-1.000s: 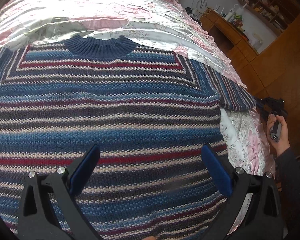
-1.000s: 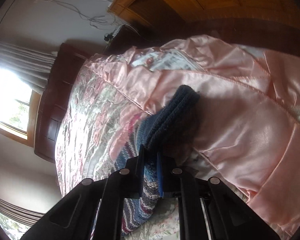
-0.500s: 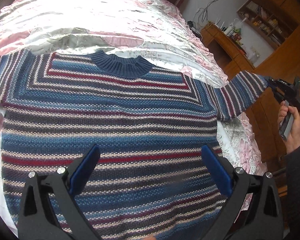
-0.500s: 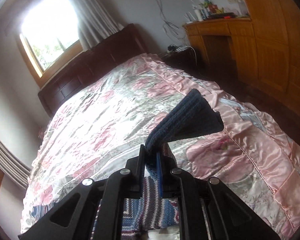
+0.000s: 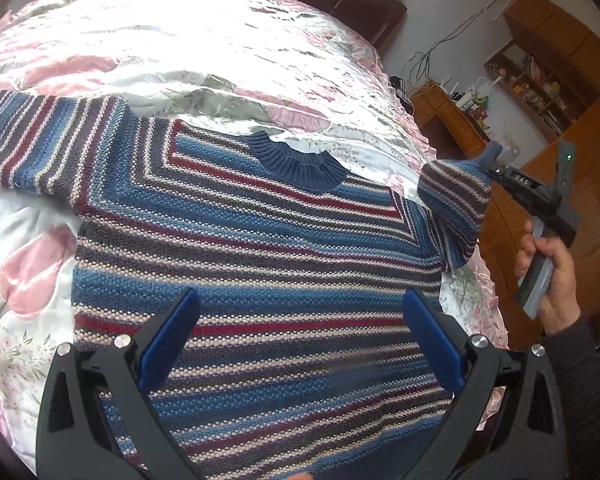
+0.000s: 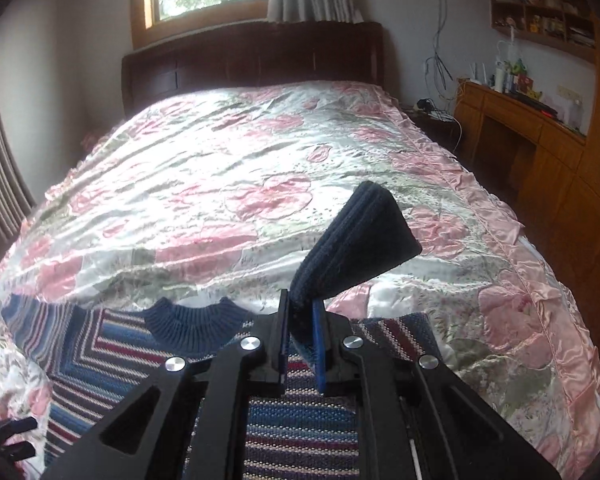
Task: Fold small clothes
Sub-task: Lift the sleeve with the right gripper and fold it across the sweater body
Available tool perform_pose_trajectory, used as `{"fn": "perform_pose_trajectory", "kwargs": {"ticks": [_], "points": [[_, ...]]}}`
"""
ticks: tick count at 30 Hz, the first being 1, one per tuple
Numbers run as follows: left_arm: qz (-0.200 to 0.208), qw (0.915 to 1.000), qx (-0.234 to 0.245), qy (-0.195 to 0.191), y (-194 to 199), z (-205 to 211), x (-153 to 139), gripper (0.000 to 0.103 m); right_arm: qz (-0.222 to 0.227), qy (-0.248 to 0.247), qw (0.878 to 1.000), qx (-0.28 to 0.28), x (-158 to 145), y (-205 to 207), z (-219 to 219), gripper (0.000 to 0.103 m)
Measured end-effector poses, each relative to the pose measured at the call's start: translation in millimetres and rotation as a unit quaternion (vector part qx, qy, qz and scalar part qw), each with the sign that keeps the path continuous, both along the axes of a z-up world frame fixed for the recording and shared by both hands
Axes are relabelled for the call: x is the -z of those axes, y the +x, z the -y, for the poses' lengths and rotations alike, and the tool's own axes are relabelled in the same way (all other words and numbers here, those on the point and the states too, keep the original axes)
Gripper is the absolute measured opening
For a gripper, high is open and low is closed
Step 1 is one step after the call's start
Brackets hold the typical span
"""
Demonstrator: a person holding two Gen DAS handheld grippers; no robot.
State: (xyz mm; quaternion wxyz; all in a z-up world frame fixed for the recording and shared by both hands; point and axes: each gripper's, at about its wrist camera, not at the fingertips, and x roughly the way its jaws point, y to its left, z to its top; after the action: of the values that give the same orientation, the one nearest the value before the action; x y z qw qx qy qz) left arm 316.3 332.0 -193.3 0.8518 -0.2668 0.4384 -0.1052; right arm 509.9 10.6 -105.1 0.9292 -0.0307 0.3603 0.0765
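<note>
Sweater [image 5: 260, 248] (1) lies flat; right gripper [image 6: 300, 334] pinches its cuff [image 6: 356, 244], left gripper [image 5: 300, 344] spread.

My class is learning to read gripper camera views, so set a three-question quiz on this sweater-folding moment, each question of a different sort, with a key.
1. True or false: the left gripper is shut on the striped sweater.
2. Multiple choice: the right gripper holds which part? A) the navy collar B) the navy sleeve cuff C) the hem
3. Fill in: the sweater lies on a floral ____.

Key
1. False: its fingers are spread wide above the sweater body.
2. B: the sleeve cuff sticks out past the shut fingers; the collar lies flat.
3. Bedspread.
</note>
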Motion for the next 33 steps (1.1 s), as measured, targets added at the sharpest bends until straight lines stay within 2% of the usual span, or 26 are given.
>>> {"fn": "perform_pose_trajectory", "kwargs": {"ticks": [5,9,12,14,16,17,19,22,24,27,29,30,33], "points": [[0.0,1.0,-0.003,-0.004,7.6,-10.0,6.5,0.1,-0.037,-0.108,0.992,-0.045,71.4,-5.3,-78.8,0.01],[-0.005,1.0,-0.004,-0.007,15.7,-14.0,15.2,0.1,-0.059,-0.198,0.975,-0.076,134.4,-15.3,-124.7,0.009],[-0.013,0.9999,-0.004,-0.007,23.1,-13.4,22.1,0.1,-0.073,-0.241,0.964,-0.087,169.2,-22.6,-143.3,0.01],[-0.021,0.9997,-0.002,-0.013,29.6,-12.0,27.8,0.1,-0.082,-0.266,0.955,-0.098,186.1,-27.6,-150.3,0.014],[-0.028,0.9993,-0.002,-0.024,38.0,-9.2,33.6,0.1,-0.094,-0.26,0.954,-0.113,192.6,-32.6,-149.1,0.028],[-0.033,0.9988,-0.002,-0.036,42.8,-7.3,36.6,0.1,-0.097,-0.249,0.957,-0.116,191.9,-35.4,-145.3,0.031],[-0.044,0.9965,-0.006,-0.071,54.3,-3.3,44.6,0.1,-0.1,-0.208,0.966,-0.115,183.3,-41.7,-131.2,0.055],[-0.069,0.988,-0.015,-0.137,75.3,7.1,61.3,0.1,-0.092,-0.096,0.989,-0.07,158.3,-62.6,-85.0,0.061],[-0.084,0.9815,-0.018,-0.171,92.0,19.8,72.3,0.1,-0.096,0.004,0.995,-0.026,145.8,-85.7,-47.5,0.061],[-0.105,0.9688,-0.004,-0.225,121.4,46.7,89.7,0.1,-0.091,0.135,0.986,0.019,138.6,-131.3,-6.9,0.063],[-0.113,0.9627,-0.008,-0.245,139.6,61.1,100.3,0.1,-0.077,0.195,0.977,0.038,137.5,-154.6,9.1,0.064],[-0.116,0.9604,-0.018,-0.253,148.0,66.2,105.4,0.1,-0.07,0.222,0.971,0.045,139.2,-164.5,14.9,0.068],[-0.135,0.948,-0.047,-0.285,167.8,77.9,122.0,0.099,-0.055,0.264,0.962,0.041,142.3,-177.8,20.2,0.069]]}}
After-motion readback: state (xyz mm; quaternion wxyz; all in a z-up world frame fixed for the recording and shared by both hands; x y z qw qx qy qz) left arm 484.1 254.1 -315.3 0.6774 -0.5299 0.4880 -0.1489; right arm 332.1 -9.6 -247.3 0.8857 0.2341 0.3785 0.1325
